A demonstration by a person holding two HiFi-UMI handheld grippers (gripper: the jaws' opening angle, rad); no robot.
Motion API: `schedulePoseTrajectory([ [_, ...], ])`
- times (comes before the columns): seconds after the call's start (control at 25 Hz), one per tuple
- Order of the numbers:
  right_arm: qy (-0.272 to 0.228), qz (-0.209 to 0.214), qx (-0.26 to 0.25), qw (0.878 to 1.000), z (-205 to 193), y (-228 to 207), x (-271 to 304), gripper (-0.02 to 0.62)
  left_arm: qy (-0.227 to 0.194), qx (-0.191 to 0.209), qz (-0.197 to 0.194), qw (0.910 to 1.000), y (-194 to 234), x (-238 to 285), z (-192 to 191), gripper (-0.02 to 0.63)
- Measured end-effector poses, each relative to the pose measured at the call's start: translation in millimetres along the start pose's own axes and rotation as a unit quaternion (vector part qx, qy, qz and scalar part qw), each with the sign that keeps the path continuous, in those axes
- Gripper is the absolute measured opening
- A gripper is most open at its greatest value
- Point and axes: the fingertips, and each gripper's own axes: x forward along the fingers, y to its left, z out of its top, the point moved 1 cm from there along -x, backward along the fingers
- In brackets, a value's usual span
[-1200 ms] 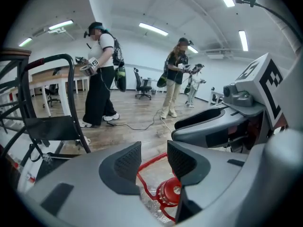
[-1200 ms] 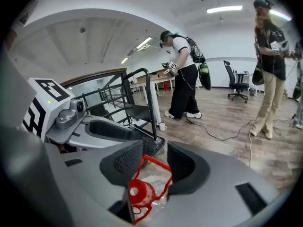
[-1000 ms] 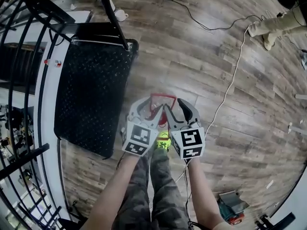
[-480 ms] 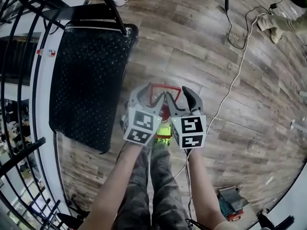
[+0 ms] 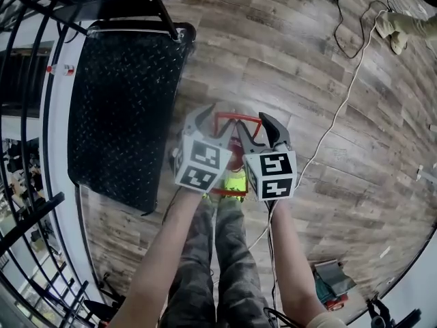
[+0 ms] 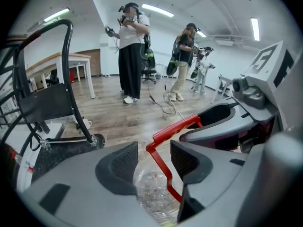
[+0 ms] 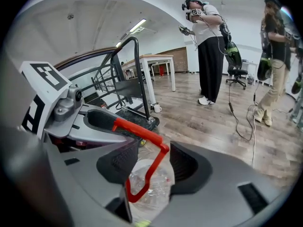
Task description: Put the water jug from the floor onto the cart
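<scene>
Head view: left gripper (image 5: 215, 125) and right gripper (image 5: 256, 127) sit side by side just right of the cart (image 5: 123, 101), both at the red handle (image 5: 237, 117). The water jug (image 6: 152, 195) stands on the wood floor (image 5: 307, 67) beside the cart, not on it. Left gripper view: jaws have just been opening and stand wide apart, the handle between the pads, unsqueezed. Right gripper view: likewise just opening, handle between. I read both as loose.

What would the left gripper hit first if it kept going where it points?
Probably the red handle, which stands between the jaws of the left gripper; they have just been opening. The clear water jug lies just beyond.
</scene>
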Motion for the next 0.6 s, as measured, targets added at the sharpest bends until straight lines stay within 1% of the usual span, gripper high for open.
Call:
schedulePoseTrajectory([
  [0.08, 0.005, -0.001, -0.002, 1.0, -1.5, -1.9, 5.9, 0.202, 0.004, 0.002, -0.001, 1.0, 1.1, 4.6, -1.5, 0.192],
  [0.12, 0.007, 0.0, -0.005, 1.0, -1.8, -1.9, 8.3, 0.19, 0.005, 0.003, -0.003, 1.0, 0.8, 6.5, -1.9, 0.192],
  [0.28, -0.001, -0.002, -0.016, 1.0, 3.1, 0.6, 10.1, 0.089, -0.006, 0.006, -0.005, 1.0, -3.5, 6.9, 4.6, 0.19],
  [0.4, -0.011, -0.004, -0.011, 1.0, 7.9, 3.2, 8.0, 0.084, -0.016, 0.012, 0.005, 0.9998, -3.4, 2.5, 9.5, 0.164],
  [0.6, -0.026, 0.008, -0.007, 1.0, 12.1, 9.4, 0.1, 0.08, -0.027, 0.016, 0.013, 0.9994, -5.0, -7.8, 11.4, 0.161],
])
